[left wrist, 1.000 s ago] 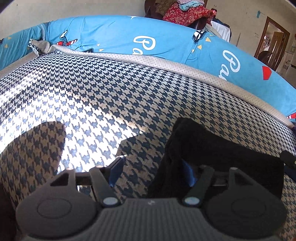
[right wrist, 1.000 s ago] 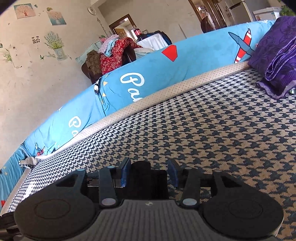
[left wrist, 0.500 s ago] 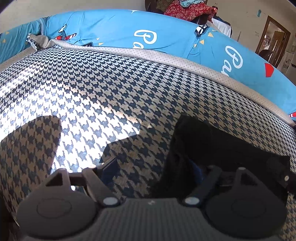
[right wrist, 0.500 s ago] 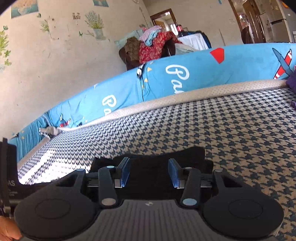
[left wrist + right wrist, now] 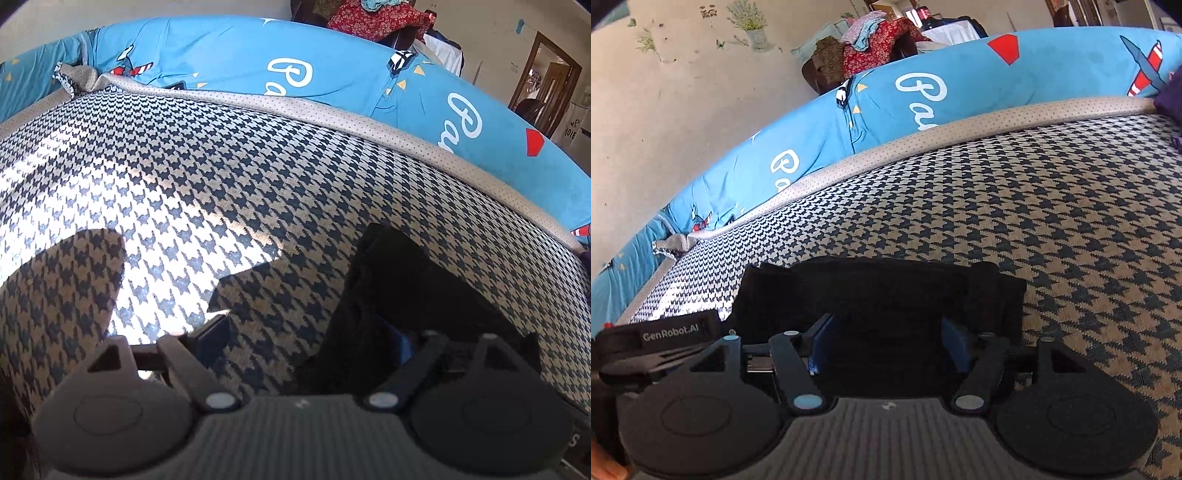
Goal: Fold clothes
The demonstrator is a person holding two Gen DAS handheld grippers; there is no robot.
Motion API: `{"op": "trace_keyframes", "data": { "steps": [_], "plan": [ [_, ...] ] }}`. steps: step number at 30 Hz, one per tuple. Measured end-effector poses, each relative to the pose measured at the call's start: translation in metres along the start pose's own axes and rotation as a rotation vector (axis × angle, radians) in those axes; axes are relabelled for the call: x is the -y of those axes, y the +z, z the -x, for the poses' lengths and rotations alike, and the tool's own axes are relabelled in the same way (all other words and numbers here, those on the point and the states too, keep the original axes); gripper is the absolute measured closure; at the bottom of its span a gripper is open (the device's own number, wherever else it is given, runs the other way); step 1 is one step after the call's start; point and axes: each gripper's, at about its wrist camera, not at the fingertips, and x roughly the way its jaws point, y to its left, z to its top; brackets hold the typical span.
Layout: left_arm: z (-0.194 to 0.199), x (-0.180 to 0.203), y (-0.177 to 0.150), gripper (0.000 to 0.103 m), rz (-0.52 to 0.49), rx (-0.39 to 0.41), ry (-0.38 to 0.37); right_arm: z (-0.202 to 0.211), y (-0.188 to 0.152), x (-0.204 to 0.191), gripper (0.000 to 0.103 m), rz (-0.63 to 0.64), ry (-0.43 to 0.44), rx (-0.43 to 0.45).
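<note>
plenty of bare houndstooth bed cover (image 5: 229, 177) across the upper left of the left view, running up to a dotted beige border (image 5: 332, 110) and a blue cushion (image 5: 332, 62) along the far edge. the black garment (image 5: 879, 295) lies folded flat, lower centre in the right view, lower right in the left one (image 5: 424, 295). left gripper (image 5: 310, 339) jaws wide and opening, one finger on bare cover, the other over the cloth, not pinching. right gripper (image 5: 886, 347) jaws opening too, cloth between them, pads clear. purple fabric (image 5: 1172, 96) sits far right; a clothes pile (image 5: 871, 40) stands behind the cushion.
</note>
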Motion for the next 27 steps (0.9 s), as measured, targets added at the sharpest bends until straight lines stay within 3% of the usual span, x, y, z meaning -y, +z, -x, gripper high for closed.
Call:
{"op": "trace_keyframes", "data": {
  "steps": [4,14,22,27],
  "plan": [
    [0.014,0.01,0.003,0.017,-0.04,0.045,0.007,0.001,-0.001,-0.002,0.032,0.012,0.001,-0.006],
    [0.042,0.043,-0.005,0.016,-0.217,0.153,-0.016,0.004,0.003,0.008,0.032,-0.061,0.03,-0.008],
    [0.022,0.023,-0.009,0.015,-0.139,0.055,-0.029,0.002,0.004,0.007,0.03,-0.045,0.021,-0.017],
    [0.019,0.015,-0.013,0.012,-0.125,0.039,-0.028,0.001,0.003,0.001,0.031,0.006,-0.007,-0.021]
  ]
}}
